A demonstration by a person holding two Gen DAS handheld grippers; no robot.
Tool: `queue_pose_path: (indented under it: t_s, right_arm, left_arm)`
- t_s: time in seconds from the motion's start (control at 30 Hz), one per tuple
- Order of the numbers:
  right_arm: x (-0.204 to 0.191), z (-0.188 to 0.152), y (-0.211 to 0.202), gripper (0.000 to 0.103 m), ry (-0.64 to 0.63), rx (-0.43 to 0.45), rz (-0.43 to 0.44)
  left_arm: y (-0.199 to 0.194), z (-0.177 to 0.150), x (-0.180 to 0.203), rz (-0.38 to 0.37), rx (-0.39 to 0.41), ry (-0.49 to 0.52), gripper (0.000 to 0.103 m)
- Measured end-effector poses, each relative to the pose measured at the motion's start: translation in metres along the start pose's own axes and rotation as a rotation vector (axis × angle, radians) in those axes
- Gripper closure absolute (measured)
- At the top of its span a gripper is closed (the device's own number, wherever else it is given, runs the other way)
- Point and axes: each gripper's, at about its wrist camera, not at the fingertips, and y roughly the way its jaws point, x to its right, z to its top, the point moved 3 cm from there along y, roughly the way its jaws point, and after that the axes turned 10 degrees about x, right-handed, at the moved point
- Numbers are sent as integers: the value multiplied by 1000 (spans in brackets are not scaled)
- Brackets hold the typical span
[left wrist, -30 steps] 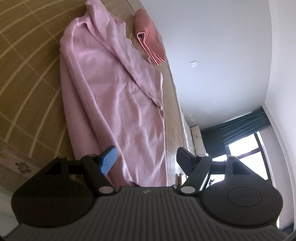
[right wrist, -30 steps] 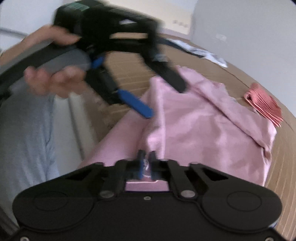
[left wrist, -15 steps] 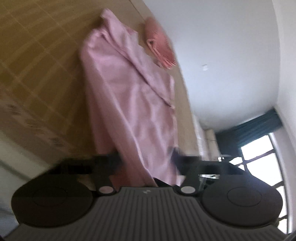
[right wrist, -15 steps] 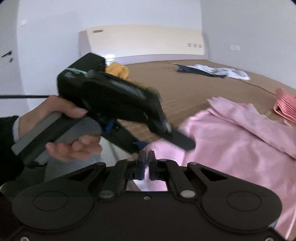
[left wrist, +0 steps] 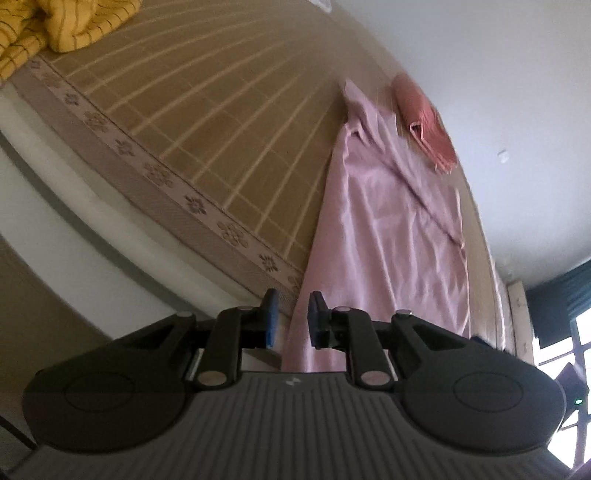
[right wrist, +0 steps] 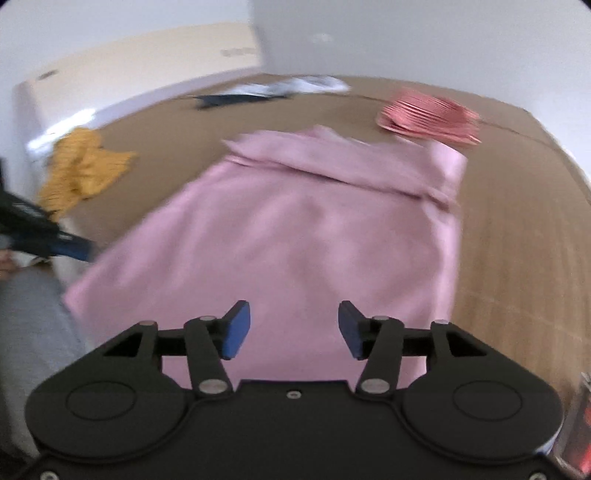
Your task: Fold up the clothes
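Left wrist view carries only a small pale logo mark on the ribbed housing, too small to read; no other writing can be made out in either view. The left tongs (left wrist: 291, 319) stand partly open, with a narrow gap between the blue pads (left wrist: 271, 319), and nothing is pinched between them. The near edge of the pink garment (left wrist: 388, 229) hangs over the side of the bed (left wrist: 207, 122) right ahead of that gap; whether the cloth touches a pad cannot be told. From there the garment runs away across the woven bamboo mat toward a folded coral-pink cloth (left wrist: 424, 122) lying just beyond its far end. A crumpled yellow garment (left wrist: 55, 22) sits well apart at the mat's flower-patterned border.

In the right wrist view, which is blurred, the right tongs (right wrist: 293, 330) are wide open and empty, hovering over the near part of the pink garment (right wrist: 295, 229), which lies spread flat on the bed (right wrist: 517, 221) with one sleeve folded across its far end. The coral-pink cloth (right wrist: 428, 118) lies beyond it, the yellow garment (right wrist: 79, 166) off to one side, and a dark and white heap of clothes (right wrist: 273, 90) at the far side of the bed. The left tongs (right wrist: 70, 249) show at the frame's edge near the garment's corner.
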Motion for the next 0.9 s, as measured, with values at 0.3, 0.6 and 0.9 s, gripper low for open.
queue_pose_path:
  t_s: [0.3, 0.6, 0.9]
  right_arm:
    - [33, -11, 14, 32, 33, -5, -227]
    - [48, -22, 22, 26, 38, -18, -234]
    - [44, -23, 17, 22, 29, -27, -228]
  left_arm:
    - [16, 6, 50, -128, 5, 111, 51]
    - [44, -4, 54, -60, -130, 216, 47]
    - [8, -8, 36, 39, -167, 330, 44]
